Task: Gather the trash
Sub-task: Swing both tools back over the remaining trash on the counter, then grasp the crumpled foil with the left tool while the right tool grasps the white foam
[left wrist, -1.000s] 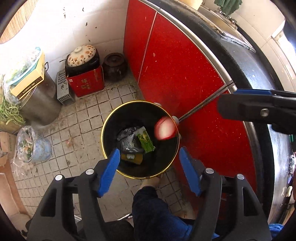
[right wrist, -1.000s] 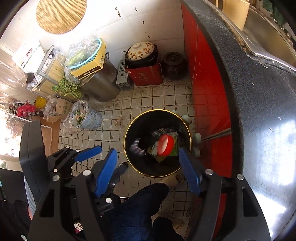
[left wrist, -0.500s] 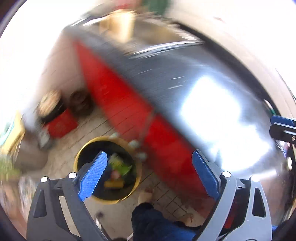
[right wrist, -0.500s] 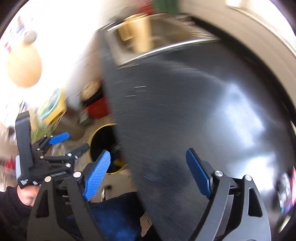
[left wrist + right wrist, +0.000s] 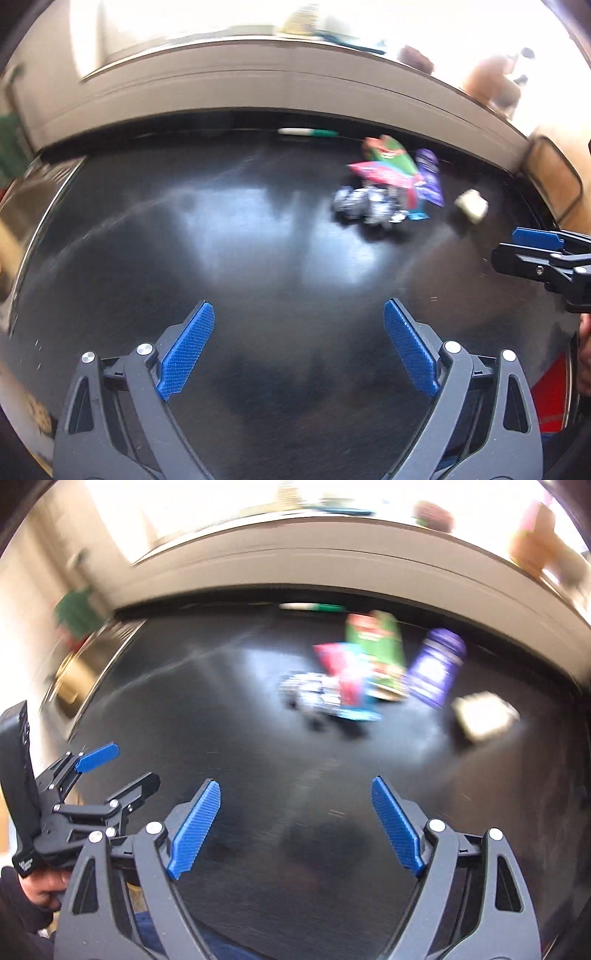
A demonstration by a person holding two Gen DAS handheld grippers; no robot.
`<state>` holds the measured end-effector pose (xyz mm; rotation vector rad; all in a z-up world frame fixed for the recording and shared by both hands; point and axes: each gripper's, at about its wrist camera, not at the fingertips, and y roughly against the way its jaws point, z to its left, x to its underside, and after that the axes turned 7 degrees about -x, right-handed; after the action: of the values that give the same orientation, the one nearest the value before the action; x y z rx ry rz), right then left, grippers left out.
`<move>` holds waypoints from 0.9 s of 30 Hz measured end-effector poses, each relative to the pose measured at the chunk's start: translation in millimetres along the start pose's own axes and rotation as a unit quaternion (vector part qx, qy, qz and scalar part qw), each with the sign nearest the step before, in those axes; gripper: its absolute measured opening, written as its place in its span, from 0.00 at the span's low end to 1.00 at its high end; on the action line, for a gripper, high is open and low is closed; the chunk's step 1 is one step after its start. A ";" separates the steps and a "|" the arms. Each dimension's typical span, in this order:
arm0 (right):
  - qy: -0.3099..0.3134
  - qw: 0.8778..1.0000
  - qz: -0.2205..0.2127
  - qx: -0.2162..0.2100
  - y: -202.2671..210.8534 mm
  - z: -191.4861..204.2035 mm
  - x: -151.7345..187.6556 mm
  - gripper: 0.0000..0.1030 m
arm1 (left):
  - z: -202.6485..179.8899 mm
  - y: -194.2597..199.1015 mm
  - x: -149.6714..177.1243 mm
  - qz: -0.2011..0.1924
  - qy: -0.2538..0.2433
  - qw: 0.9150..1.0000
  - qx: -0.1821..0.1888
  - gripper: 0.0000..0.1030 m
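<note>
two grippers over a glossy black countertop [image 5: 258, 229], both pictures blurred. left gripper [image 5: 298, 347]: blue pads spread wide, nothing between them. right gripper [image 5: 295, 825]: pads likewise wide apart and empty. trash, in a loose heap toward the far right of the counter: crumpled silver foil [image 5: 310, 696], red-pink wrapper [image 5: 341, 668], green packet [image 5: 376, 646], purple packet [image 5: 437, 668], pale scrap [image 5: 484, 716] a little apart on the right. green-and-white pen-like item [image 5: 308, 132] near the back edge.
</note>
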<state>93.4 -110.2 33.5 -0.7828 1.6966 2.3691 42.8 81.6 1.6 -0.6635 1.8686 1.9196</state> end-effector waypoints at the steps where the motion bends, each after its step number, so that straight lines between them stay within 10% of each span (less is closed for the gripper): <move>1: -0.012 1.000 -0.004 0.004 3.8 -11.7 3.6 0.79 | -13.7 -2.5 -2.2 0.001 -0.014 1.000 0.005 0.88; 27: -0.251 0.967 0.025 0.028 -51.8 -186.2 -34.1 0.81 | -80.0 -131.8 -84.1 0.052 -0.095 0.994 0.004 0.89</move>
<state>205.3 -254.6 -38.1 -0.1077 1.5618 2.2749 192.6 12.3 -58.2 -0.3718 1.8222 1.9618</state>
